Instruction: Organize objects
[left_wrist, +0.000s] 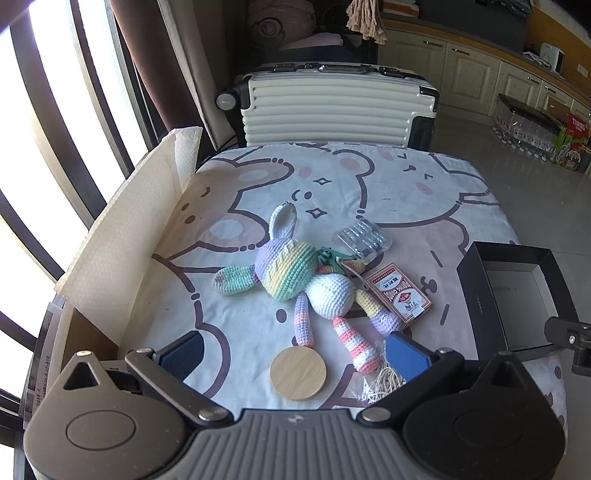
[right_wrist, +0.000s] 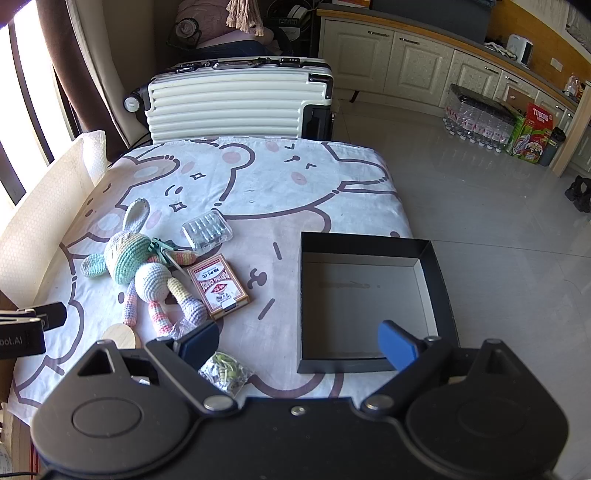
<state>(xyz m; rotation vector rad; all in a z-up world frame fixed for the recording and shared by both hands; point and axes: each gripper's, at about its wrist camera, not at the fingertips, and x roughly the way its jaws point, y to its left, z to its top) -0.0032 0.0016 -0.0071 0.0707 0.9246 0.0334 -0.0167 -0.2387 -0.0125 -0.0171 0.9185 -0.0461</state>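
Two hand-held grippers hover above a surface covered with a cartoon-bear cloth, both angled downward. The left gripper has its blue pads spread as wide as they go and grips nothing — below the gap between them lie a round wooden disc and the striped leg of a crocheted rabbit. Its right pad sits over a small clear bag of pale strings; whether it touches the bag cannot be told. The right gripper is also spread wide and empty, its left pad above a small clear packet and its right pad above the near edge of an open black box, which stands empty at the right side of the surface. The rabbit lies on its back mid-surface, its leg overlapping a red pack of playing cards, with a clear plastic case just beyond. A cream suitcase stands behind the surface.
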